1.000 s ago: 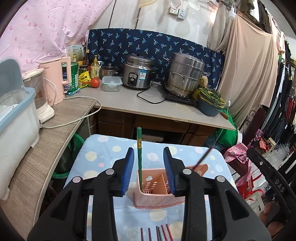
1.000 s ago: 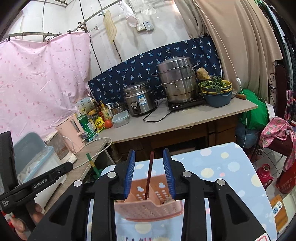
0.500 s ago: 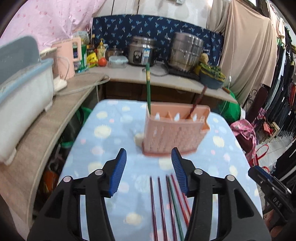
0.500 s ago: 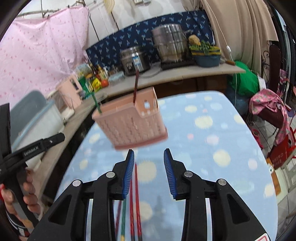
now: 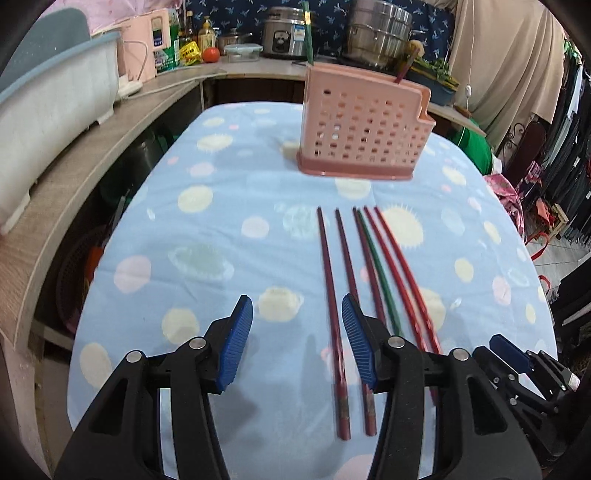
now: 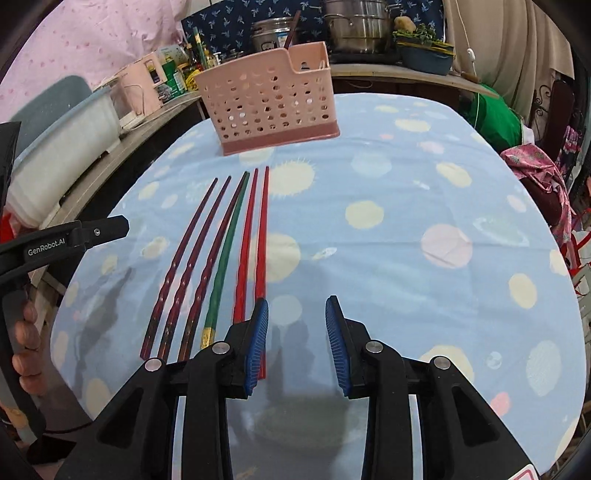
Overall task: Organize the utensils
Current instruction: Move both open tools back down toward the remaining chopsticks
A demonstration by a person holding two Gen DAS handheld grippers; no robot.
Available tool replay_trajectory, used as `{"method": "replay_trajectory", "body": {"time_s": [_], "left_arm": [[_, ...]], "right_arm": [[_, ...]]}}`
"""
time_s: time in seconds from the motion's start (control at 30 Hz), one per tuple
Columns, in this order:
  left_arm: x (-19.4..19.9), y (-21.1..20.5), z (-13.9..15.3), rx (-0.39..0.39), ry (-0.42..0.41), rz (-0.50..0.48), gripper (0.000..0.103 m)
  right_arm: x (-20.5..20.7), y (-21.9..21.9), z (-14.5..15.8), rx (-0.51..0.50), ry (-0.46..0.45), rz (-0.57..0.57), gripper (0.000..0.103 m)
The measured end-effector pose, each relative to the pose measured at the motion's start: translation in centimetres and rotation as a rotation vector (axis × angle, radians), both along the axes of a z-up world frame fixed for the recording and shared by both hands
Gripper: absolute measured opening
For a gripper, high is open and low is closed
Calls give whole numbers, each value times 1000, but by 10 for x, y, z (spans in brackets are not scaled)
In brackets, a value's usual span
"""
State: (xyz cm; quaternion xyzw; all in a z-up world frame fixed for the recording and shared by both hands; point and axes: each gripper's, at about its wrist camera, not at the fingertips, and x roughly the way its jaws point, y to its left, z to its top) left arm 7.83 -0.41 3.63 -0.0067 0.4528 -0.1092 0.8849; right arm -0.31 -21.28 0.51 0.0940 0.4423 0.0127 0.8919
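A pink perforated basket (image 5: 362,122) (image 6: 269,99) stands at the far end of the blue spotted table. In it stand one green chopstick (image 5: 306,29) and one maroon chopstick (image 5: 404,70). Several chopsticks lie side by side in front of it: maroon ones (image 5: 327,258) (image 6: 195,254), a green one (image 5: 376,262) (image 6: 227,251) and red ones (image 5: 399,266) (image 6: 255,240). My left gripper (image 5: 297,339) hangs open over their near ends, the leftmost maroon one showing between its jaws. My right gripper (image 6: 295,325) is open just right of the red pair, its jaws closing slightly on nothing.
A wooden counter runs along the left and back with a white tub (image 5: 55,110), a pink kettle (image 5: 140,48), a rice cooker (image 5: 284,33) and a steel pot (image 5: 380,33). Clothes hang at the right. A hand (image 6: 26,332) holds the left gripper's handle.
Both grippers have drawn back from the basket and sunk towards the table. The green and the maroon chopstick they were around now stand free in the basket. The left jaws have widened.
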Motion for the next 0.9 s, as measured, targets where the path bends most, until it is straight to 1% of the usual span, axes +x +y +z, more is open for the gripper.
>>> {"method": "replay_trajectory", "body": {"time_s": [0.07, 0.13, 0.23, 0.33, 0.53, 0.73, 0.9], "left_arm": [[-4, 1, -6, 3, 6, 1, 48], [-9, 3, -12, 0, 17, 1, 48], [-13, 4, -18, 0, 29, 0, 48], [-17, 3, -23, 2, 37, -9, 48], [-23, 1, -30, 7, 54, -26, 48], [-27, -2, -34, 5, 64, -43, 48], [-31, -7, -36, 11, 69, -59, 48]], "right_arm": [[-1, 5, -7, -5, 12, 9, 29], [-1, 8, -11, -12, 24, 18, 21], [0, 13, -17, -20, 37, 31, 13], [1, 18, -20, -31, 47, 39, 10], [-1, 21, -15, -34, 31, 45, 9], [0, 25, -19, -27, 46, 59, 9], [-1, 26, -11, -14, 17, 58, 9]]}}
